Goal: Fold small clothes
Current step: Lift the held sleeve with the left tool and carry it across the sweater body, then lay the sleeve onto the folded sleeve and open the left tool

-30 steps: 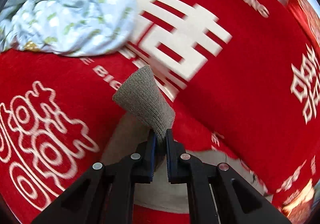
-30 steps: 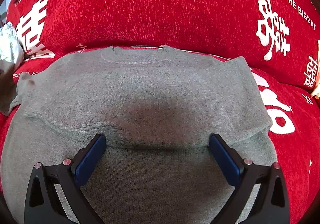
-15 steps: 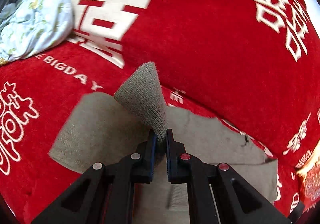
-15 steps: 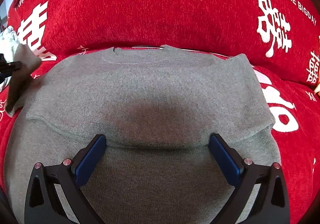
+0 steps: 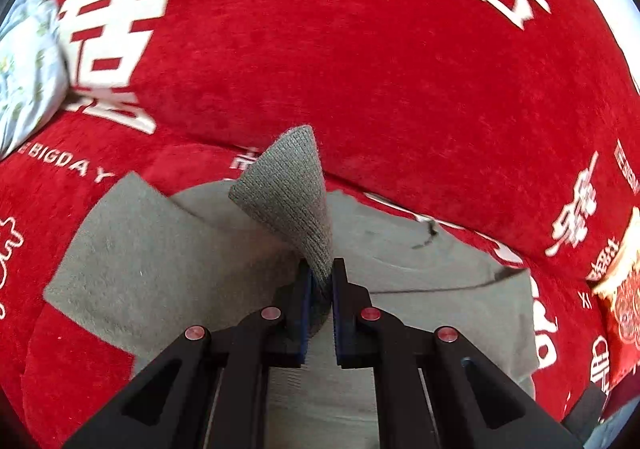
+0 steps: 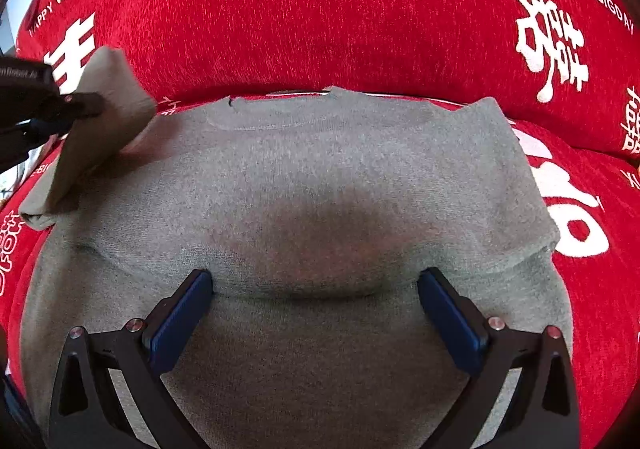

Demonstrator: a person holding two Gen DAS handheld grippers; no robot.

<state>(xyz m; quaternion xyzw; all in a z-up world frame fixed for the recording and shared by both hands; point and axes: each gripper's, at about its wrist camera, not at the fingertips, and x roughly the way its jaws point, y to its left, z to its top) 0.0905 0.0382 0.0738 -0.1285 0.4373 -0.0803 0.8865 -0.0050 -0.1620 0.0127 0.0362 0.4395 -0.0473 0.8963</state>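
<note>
my left hand-held gripper pinches the grey sweater's sleeve at centre frame, my right hand-held gripper rests spread on its body, so folding looks barely begun.

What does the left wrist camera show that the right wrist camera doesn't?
Only the left wrist view shows the floral bundle and the left gripper seen close, shut on the sleeve cuff. Only the right wrist view shows the right gripper open over the sweater. Both show the grey sweater, its lifted sleeve and the red cover.
</note>
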